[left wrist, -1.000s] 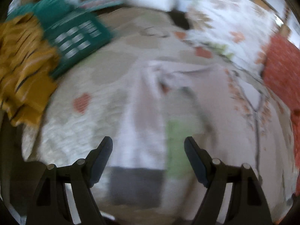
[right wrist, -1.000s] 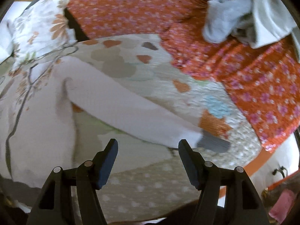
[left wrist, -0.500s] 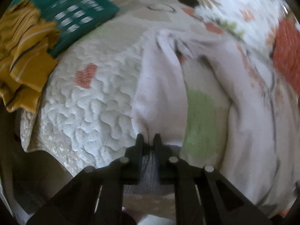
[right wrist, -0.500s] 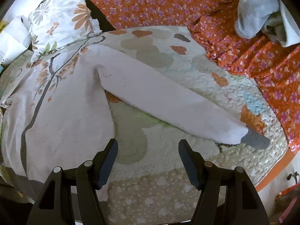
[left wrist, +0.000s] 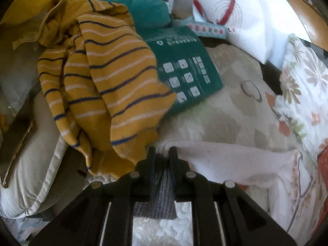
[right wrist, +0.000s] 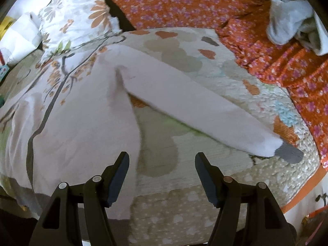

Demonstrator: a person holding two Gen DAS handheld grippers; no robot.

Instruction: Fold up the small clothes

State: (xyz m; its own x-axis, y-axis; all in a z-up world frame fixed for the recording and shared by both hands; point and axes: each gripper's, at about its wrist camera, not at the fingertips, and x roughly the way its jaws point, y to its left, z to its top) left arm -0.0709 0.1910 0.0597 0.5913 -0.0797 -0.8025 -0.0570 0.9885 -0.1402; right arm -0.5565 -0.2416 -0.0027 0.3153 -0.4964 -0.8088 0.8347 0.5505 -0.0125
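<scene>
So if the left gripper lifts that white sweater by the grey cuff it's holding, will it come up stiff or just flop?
Probably floppy: the white sweater lies draped and creased on the quilt. The sleeve will likely rise first, the body trailing. The left gripper is shut on the ribbed grey cuff, which looks grippy, so slipping seems unlikely.

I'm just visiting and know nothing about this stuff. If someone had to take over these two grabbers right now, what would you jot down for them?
Left gripper: shut on the grey cuff of one sleeve of the pale pink top.
Right gripper: open, holding nothing, above the top's side edge.
The top lies spread on the quilt; its other sleeve lies stretched out flat.
Done: one cuff gripped. No fold shows yet.
Left: fold both sleeves in, then the body.
</scene>
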